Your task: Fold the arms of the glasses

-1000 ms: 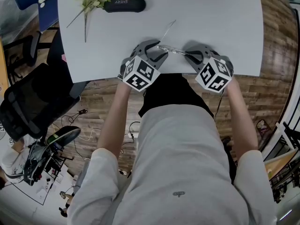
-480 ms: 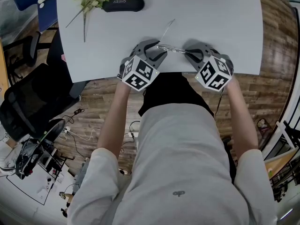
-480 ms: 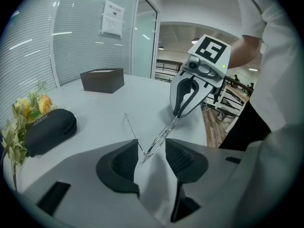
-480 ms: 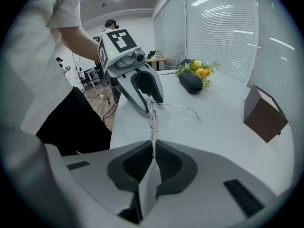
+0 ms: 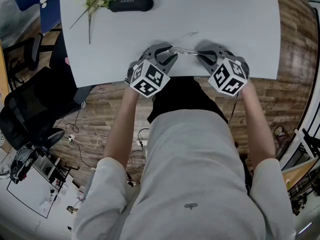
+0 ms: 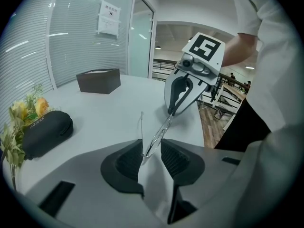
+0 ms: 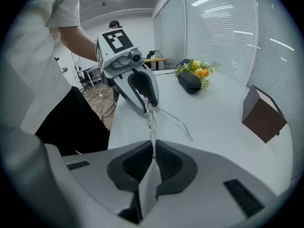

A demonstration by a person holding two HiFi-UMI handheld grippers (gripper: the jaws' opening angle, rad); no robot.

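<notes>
Your left claw is standing partly apart around one end of the glasses, its jaws having just been closing, with the hinge corner and the thin arm lying between the pads. Your right claw is clamping the opposite end of the frame. You are keeping the glasses stretched between both claws near the front edge of the bench, that arm angling out over it

glasses on table, case behind
</notes>
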